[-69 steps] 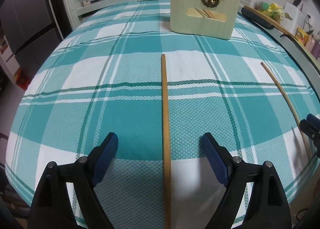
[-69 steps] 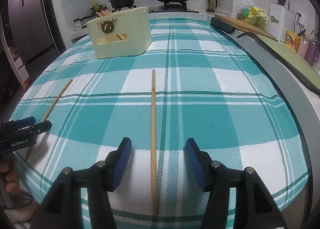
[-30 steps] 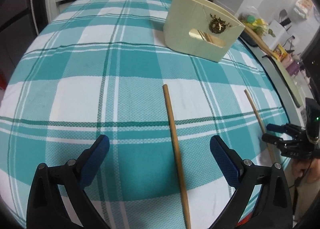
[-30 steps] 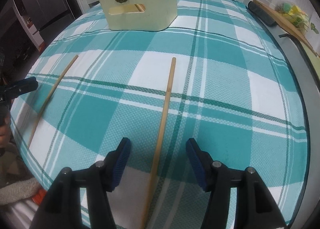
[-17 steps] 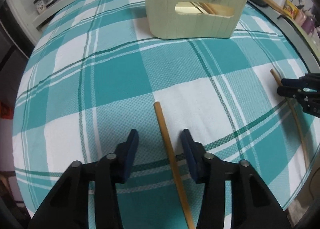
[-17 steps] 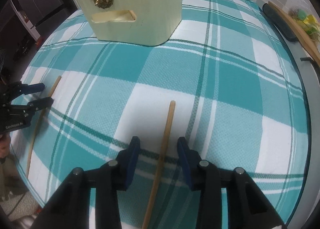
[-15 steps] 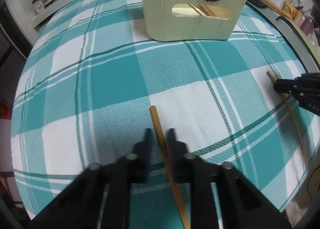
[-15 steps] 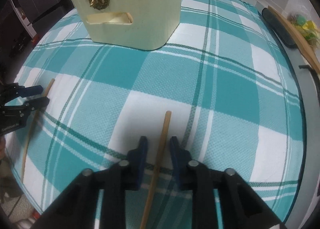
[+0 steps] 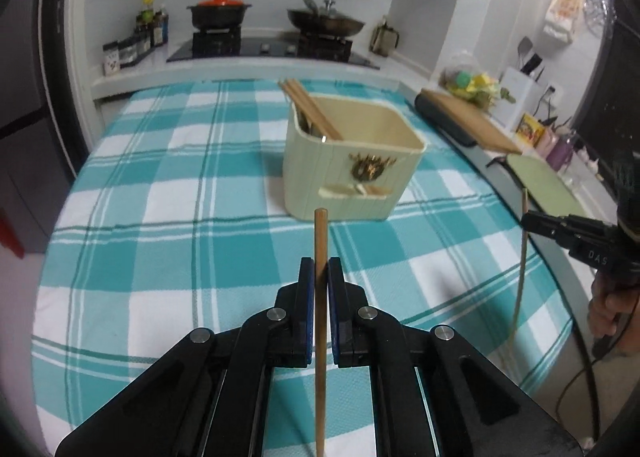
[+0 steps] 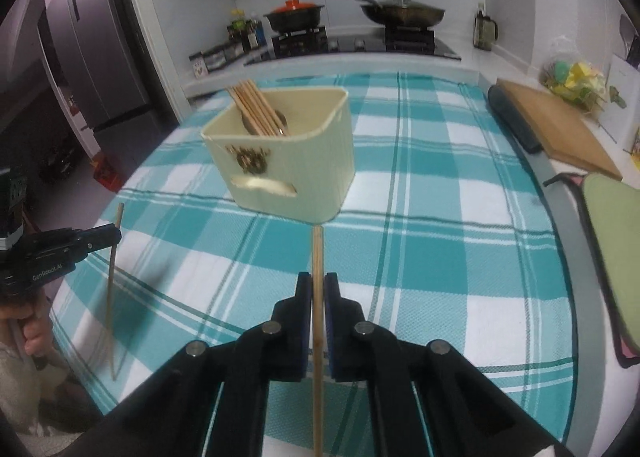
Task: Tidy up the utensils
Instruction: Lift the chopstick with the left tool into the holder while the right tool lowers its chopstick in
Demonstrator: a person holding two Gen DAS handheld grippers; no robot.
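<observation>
My left gripper [image 9: 320,269] is shut on a wooden chopstick [image 9: 320,235] and holds it lifted above the teal plaid tablecloth [image 9: 168,225]. My right gripper [image 10: 317,285] is shut on a second chopstick [image 10: 317,253], also lifted. A cream utensil box [image 9: 352,165] with a gold deer emblem stands ahead of both; it also shows in the right wrist view [image 10: 284,161]. Several chopsticks [image 10: 256,107] and a spoon lean inside it. Each gripper shows in the other's view, the right one [image 9: 532,223] and the left one [image 10: 114,235], each with its chopstick.
A wooden cutting board [image 10: 560,129] and a dark roll [image 10: 514,117] lie along the table's right side, with a green mat [image 10: 612,225] nearer. A stove with pots [image 9: 272,23] stands behind the table. A fridge [image 10: 92,41] stands at the left.
Both grippers closed on their chopsticks and lifted them off the cloth. The views tilted up from the table towards the box and the kitchen.
</observation>
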